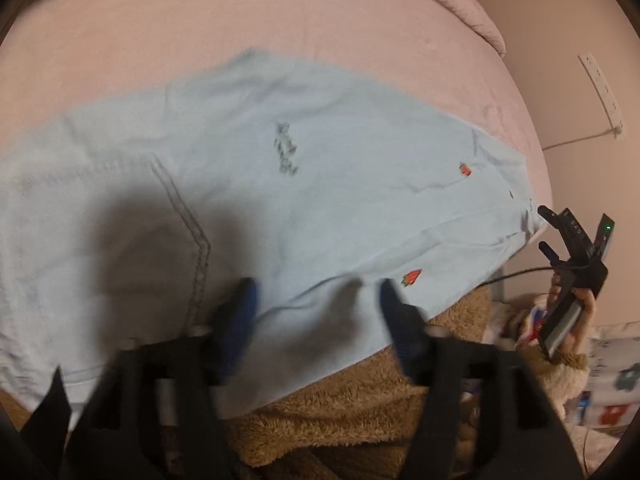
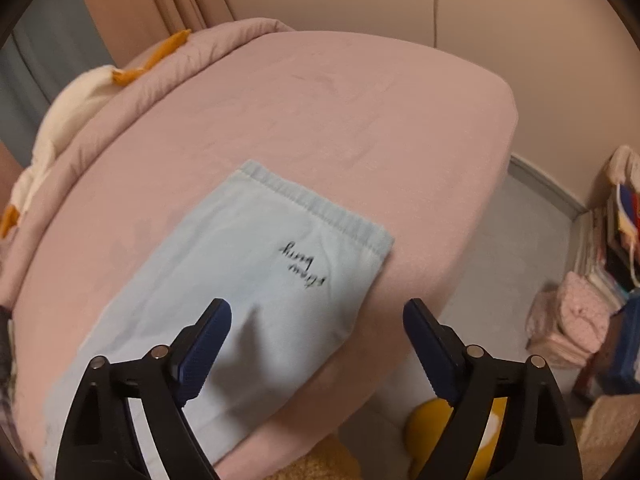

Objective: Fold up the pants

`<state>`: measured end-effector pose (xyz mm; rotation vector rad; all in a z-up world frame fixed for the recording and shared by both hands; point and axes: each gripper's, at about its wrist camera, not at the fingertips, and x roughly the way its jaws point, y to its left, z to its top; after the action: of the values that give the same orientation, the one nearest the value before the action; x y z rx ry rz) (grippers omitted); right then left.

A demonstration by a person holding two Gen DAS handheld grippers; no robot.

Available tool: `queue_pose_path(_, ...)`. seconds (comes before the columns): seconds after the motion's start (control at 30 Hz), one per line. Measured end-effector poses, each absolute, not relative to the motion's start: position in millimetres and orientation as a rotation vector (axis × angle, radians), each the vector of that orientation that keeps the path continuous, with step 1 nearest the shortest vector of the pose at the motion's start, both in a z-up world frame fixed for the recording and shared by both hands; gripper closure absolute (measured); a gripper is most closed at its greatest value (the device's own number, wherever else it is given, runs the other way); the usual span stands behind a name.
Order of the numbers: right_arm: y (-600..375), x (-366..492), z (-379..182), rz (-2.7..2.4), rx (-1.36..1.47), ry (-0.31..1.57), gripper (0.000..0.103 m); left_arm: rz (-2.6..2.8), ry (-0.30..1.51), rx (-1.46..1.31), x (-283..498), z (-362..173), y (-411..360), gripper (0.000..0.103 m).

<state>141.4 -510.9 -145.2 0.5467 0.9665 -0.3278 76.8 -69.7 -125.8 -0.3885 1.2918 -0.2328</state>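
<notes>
The pale blue denim pants (image 1: 280, 184) lay spread flat across the pink-sheeted bed (image 1: 200, 32), one leg running out toward the bed's edge, its stitched hem (image 2: 316, 208) showing up clean in the right wrist view with a line of dark script lettering (image 2: 302, 262) just below it. Small red strawberry patches (image 1: 412, 278) dotted the fabric near the near edge. The left gripper (image 1: 316, 304) hung over that near edge with its blue-padded fingers (image 1: 240, 312) spread well apart — nothing pinched between them, the cloth lying slack underneath with a small raised ridge between the tips. The picture there was blurred, so whether the pads brushed the fabric I couldn't say. Over on the other side, the right gripper (image 2: 318, 320) stood wide open too, black arms splayed, blue pads (image 2: 208, 344) clear of the cloth — one finger above the pant leg, the other out past its side edge over the bare pink sheet. From the left view that right gripper (image 1: 546, 230) showed small at the far end of the leg, a hand (image 1: 576, 312) wrapped round its handle, a fluffy tan sleeve (image 1: 560, 376) below. A fuzzy brown garment (image 1: 352, 412) filled the foreground under the bed's edge, and a pink quilted blanket (image 2: 168, 76) lay bunched along the far side.
</notes>
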Motion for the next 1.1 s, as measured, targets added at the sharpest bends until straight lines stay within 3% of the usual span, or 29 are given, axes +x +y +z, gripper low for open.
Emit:
queue_pose_path(0.13, -515.1, 139.9, -146.5, -0.259, 0.534, 0.963, 0.015, -0.263, 1.135, -0.352, 75.2, -94.6, -78.4, 0.008)
queue_pose_path(0.7, -553.9, 157.4, -182.0, -0.171, 0.798, 0.95, 0.015, -0.167, 1.142, -0.289, 86.1, -119.9, -100.9, 0.009)
queue_pose_path(0.77, -550.7, 160.7, -175.5, -0.173, 0.796, 0.939, 0.023, -0.152, 1.153, -0.283, 87.4, -123.8, -100.3, 0.009)
queue_pose_path(0.93, -550.6, 175.3, -176.3, -0.156, 0.78, 0.933, 0.027, -0.14, 1.159, -0.293, 87.2, -127.5, -97.2, 0.009)
queue_pose_path(1.0, -551.9, 178.6, -178.2, -0.204, 0.751, 0.935, 0.05, -0.136, 1.159, -0.295, 86.4, -127.2, -95.8, 0.009)
queue_pose_path(1.07, -558.6, 177.5, -178.0, -0.245, 0.752, 0.935, 0.083, -0.134, 1.156, -0.298, 85.8, -126.3, -94.3, 0.009)
queue_pose_path(1.1, -562.0, 174.6, -173.3, -0.252, 0.761, 0.923, 0.092, -0.135, 1.153, -0.3, 83.7, -125.1, -92.3, 0.009)
